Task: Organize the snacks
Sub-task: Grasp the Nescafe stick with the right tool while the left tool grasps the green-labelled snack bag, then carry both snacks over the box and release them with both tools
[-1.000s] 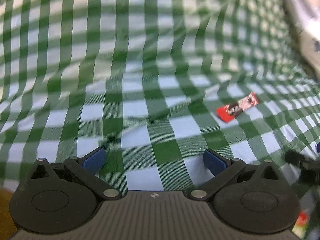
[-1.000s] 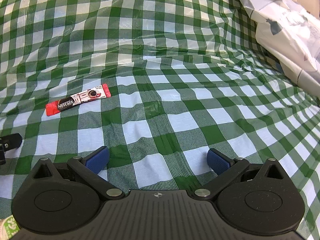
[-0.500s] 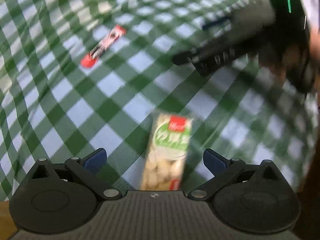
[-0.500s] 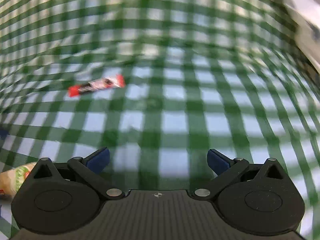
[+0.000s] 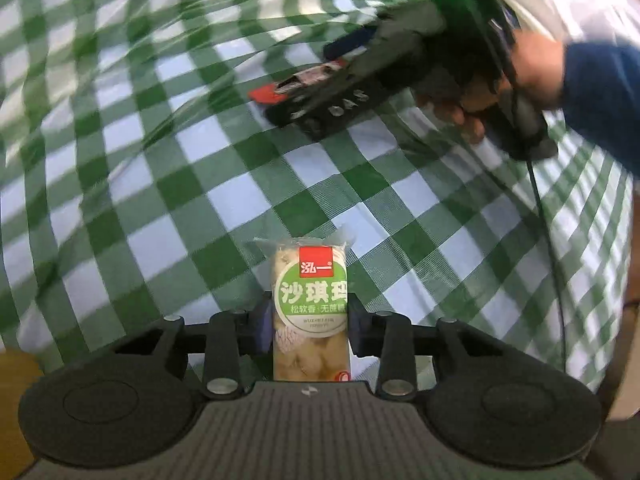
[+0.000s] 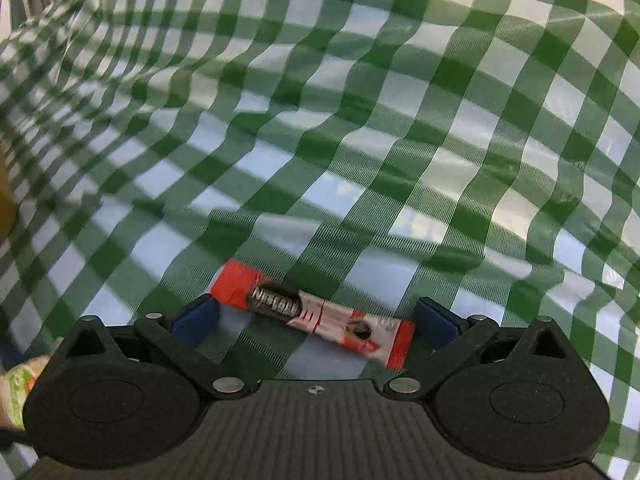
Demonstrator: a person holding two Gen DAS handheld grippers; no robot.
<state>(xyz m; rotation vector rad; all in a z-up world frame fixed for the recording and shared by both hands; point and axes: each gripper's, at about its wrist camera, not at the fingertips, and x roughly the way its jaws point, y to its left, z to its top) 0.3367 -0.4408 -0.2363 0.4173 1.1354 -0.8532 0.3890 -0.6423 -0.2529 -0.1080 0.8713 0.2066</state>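
A green-and-white snack packet (image 5: 310, 280) with a red label stands on end between the pads of my left gripper (image 5: 310, 320). The jaws are closing and both blue pads touch its sides. A red Nescafe stick (image 6: 312, 312) lies flat on the green checked tablecloth (image 6: 360, 120), crosswise between the fingers of my right gripper (image 6: 316, 318). That gripper is open and its pads stand clear of the stick's ends. In the left wrist view the right gripper (image 5: 340, 96) hangs over the red stick (image 5: 296, 84).
A person's hand (image 5: 536, 68) in a blue sleeve (image 5: 600, 92) holds the right gripper, with a cable trailing below it. The cloth is wrinkled. A bit of the green packet (image 6: 16, 392) shows at the right wrist view's left edge.
My left gripper's jaws have come in from wide open onto the snack packet. My right gripper has swung over to the red stick, which now lies between its fingers.
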